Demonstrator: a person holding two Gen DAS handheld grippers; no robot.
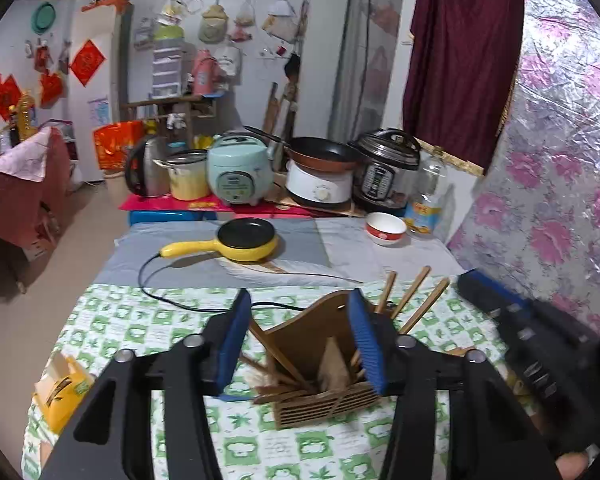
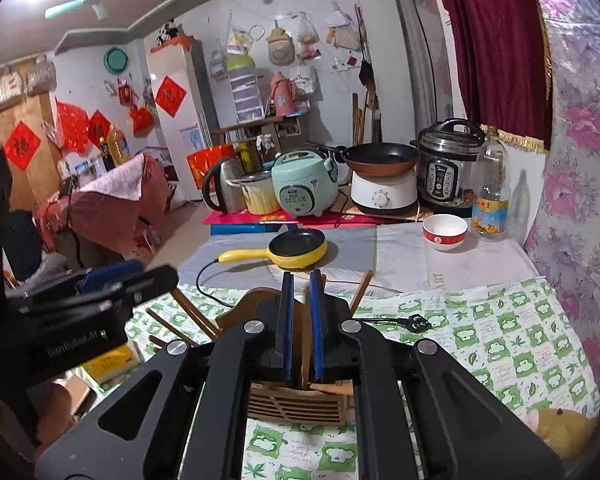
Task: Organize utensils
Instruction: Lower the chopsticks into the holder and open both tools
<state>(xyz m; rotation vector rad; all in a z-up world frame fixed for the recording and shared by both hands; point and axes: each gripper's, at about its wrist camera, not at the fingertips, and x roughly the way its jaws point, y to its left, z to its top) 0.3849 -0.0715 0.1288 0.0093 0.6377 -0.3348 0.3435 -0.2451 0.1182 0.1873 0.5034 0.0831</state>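
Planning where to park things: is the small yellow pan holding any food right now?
No, the yellow pan shows only its bare dark inside.

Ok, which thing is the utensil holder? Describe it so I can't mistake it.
On the table's green-and-white checked cloth, nearest the cameras, stands a brown wooden holder with a slatted front. Unlike the yellow pan and white bowl behind, it has chopsticks sticking out.

Lower chopsticks [image 1: 410, 300] behind the wooden holder [image 1: 312, 344] — right gripper [image 1: 512, 320] blurred, cut off at frame edge.
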